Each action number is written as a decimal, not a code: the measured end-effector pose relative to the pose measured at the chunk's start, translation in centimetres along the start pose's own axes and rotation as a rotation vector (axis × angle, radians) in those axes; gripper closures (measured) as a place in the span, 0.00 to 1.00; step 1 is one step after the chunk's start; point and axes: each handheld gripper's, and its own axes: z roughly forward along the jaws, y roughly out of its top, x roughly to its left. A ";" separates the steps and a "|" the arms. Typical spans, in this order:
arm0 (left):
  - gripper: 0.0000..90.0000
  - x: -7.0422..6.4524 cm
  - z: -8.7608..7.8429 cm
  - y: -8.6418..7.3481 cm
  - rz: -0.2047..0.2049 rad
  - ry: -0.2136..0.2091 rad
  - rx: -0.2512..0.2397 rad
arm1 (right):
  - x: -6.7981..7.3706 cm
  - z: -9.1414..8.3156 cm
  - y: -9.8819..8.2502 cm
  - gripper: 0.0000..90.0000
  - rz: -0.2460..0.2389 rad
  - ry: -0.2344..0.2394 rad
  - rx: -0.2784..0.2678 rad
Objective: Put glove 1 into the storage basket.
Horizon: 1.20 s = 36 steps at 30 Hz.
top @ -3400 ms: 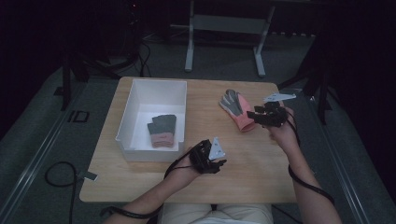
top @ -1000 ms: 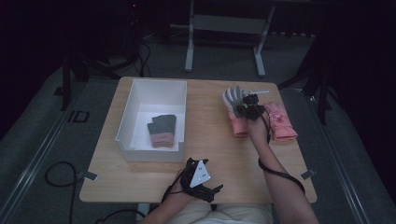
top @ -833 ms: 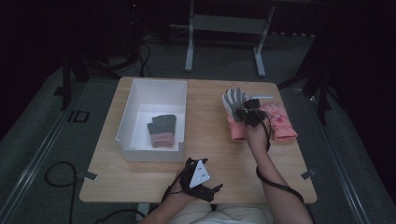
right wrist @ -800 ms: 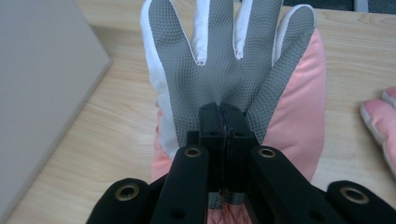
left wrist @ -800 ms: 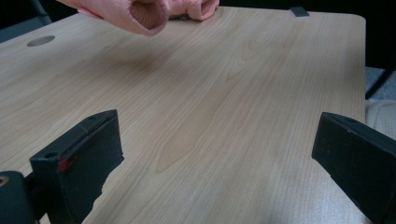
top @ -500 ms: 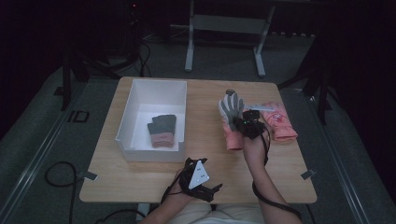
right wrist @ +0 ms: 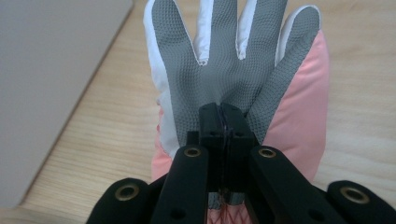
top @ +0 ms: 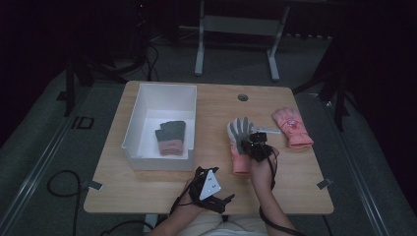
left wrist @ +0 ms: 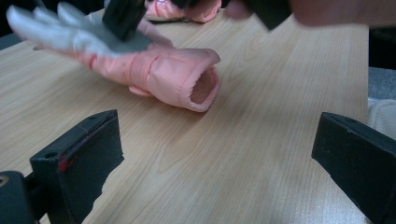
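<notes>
A pink glove with a grey palm [top: 238, 143] lies palm up in the middle of the wooden table, cuff toward the person. My right gripper [top: 254, 144] is shut on its palm; in the right gripper view the jaws meet on the grey fabric of the glove [right wrist: 224, 60] at the right gripper [right wrist: 222, 116]. My left gripper [top: 212, 189] rests near the table's front edge, open. The left gripper [left wrist: 219, 158] has bare wood between its jaws and faces the glove's cuff [left wrist: 187, 79]. Above that cuff is the right gripper [left wrist: 123, 16].
A second pink glove [top: 291, 127] lies at the right of the table. A white bin [top: 160, 93] at the left holds a folded grey-and-pink pair [top: 171, 137]; its wall [right wrist: 46, 93] is left of the held glove. A cable hole [top: 243, 97] is at the back.
My right gripper has drawn the grey-palmed glove toward the person and a little left, away from the other pink glove. The left gripper has stayed still.
</notes>
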 end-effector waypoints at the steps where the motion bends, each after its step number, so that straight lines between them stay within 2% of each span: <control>1: 0.02 0.0 0.0 0.0 0.002 0.002 -0.001 | 0.0 1.0 -0.3 0.98 0.001 -0.002 0.018; 7: 0.02 0.1 -0.1 -0.1 -0.006 0.003 -0.009 | 0.3 3.2 -1.2 0.98 -0.012 -0.028 0.059; 10: 0.02 0.1 -0.2 -0.1 -0.009 -0.004 -0.010 | 0.5 3.5 -1.4 0.97 -0.039 -0.042 0.060; 18: 0.02 0.0 -0.2 -0.1 -0.005 -0.018 -0.009 | 0.5 3.7 -1.2 0.91 -0.062 -0.034 0.063; 22: 0.02 0.1 -0.2 -0.1 -0.008 -0.016 -0.007 | 0.1 3.1 -0.6 0.84 -0.064 0.002 0.053; 27: 0.02 0.2 -0.2 -0.1 -0.013 -0.019 -0.008 | -0.3 1.3 0.3 0.74 -0.080 0.037 0.008; 29: 0.02 0.2 -0.2 -0.2 -0.013 -0.021 -0.007 | -0.6 0.4 0.7 0.68 -0.105 0.042 -0.012; 30: 0.02 0.2 -0.2 -0.2 -0.013 -0.021 -0.007 | -0.6 0.4 0.7 0.68 -0.105 0.042 -0.012; 36: 0.02 0.2 -0.1 -0.1 -0.014 -0.027 -0.004 | -2.4 -2.4 1.6 0.55 -0.144 0.088 -0.064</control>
